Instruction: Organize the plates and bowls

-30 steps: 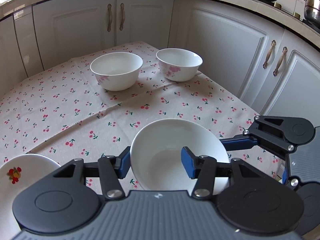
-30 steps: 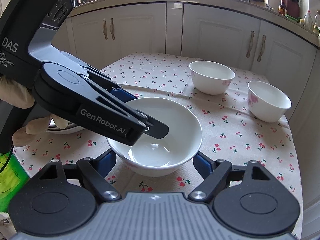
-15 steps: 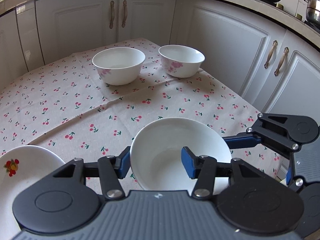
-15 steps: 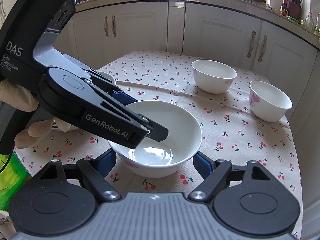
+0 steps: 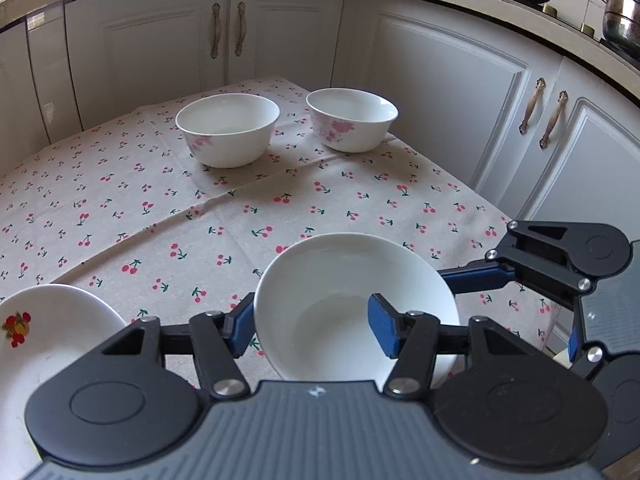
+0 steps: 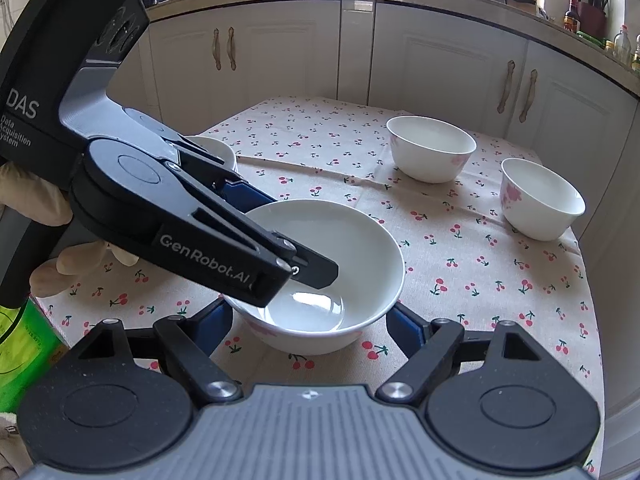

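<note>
The left gripper [image 5: 310,326] is opening, loosening off the near bowl's [image 6: 352,240] wall; the right gripper [image 6: 308,326] straddles it, spread. Two bowls [image 5: 228,128] beyond remain unstacked.

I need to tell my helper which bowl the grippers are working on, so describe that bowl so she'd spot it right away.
On the cherry-print tablecloth, look at the near edge, away from the white cabinets. The near bowl sits there between the right gripper fingers, while the left gripper, its jaws opening, straddles its rim. Unlike the two far bowls, it is wider, shallower and alone up front.
</note>
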